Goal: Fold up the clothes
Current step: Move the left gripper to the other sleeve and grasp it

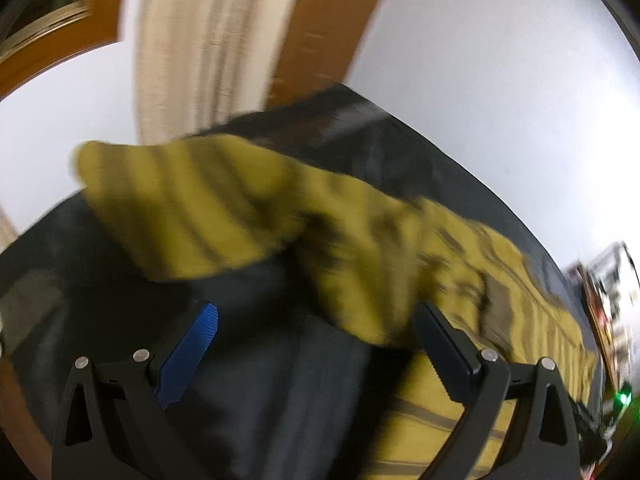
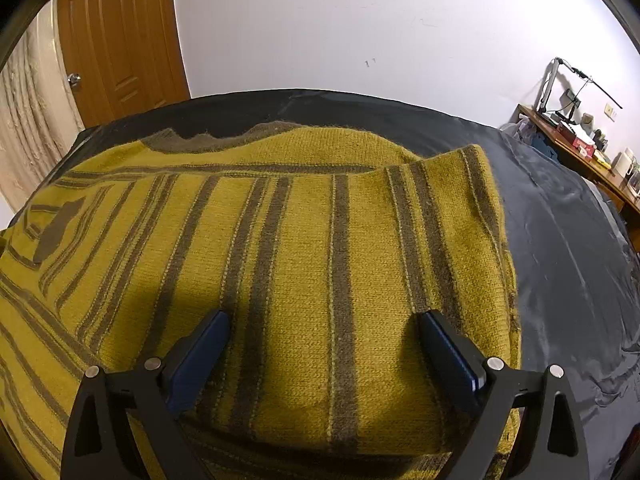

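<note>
Mustard striped sweater (image 2: 280, 264) lies partly folded on bed (image 2: 560, 240). We hold both tongs, left (image 1: 316, 328) and right (image 2: 324, 334), agape, empty, above it; sleeve (image 1: 180, 208) blurred, likely mid-fold.

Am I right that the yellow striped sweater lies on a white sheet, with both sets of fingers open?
Not quite: the sheet under the sweater is dark, not white; only the wall behind is white. The right wrist view shows it plainly. The rest holds: the sweater is yellow with stripes, and both the left gripper and the right gripper have their fingers open.
</note>
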`<state>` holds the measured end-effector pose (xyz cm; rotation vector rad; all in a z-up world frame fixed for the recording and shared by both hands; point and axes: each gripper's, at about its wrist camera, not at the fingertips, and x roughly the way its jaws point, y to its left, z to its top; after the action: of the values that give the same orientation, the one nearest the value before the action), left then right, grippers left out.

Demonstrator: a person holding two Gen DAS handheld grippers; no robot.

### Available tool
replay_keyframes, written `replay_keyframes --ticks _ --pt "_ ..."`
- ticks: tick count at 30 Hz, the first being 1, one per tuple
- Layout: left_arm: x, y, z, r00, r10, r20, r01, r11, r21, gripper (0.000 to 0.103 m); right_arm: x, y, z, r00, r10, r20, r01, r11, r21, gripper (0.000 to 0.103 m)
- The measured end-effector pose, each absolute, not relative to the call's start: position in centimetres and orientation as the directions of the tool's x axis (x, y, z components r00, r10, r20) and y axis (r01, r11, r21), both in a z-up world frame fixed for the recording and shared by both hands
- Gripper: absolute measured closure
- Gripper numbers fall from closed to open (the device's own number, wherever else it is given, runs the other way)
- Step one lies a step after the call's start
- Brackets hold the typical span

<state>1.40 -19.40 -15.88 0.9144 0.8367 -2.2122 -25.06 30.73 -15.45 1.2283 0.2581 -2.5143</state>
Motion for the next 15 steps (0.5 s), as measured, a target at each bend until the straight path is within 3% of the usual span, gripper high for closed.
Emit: replay_keyframes --ticks 5,15 --pt "5.2 -24.6 -16.9 -0.518 -0.344 -0.783 0.82 -0.461 -0.339 0.003 -25.0 30.7 -15.4 -0.574 -0.213 -0.791 0.369 -0.929 -0.017 0.005" --pt "6.2 -29.3 -17.7 -0.457 -0.408 -0.79 0.868 -0.397 -0.298 0.003 -25.0 30.8 -15.4 -0.574 -0.213 -0.791 0.369 -0.929 -0.017 0.005"
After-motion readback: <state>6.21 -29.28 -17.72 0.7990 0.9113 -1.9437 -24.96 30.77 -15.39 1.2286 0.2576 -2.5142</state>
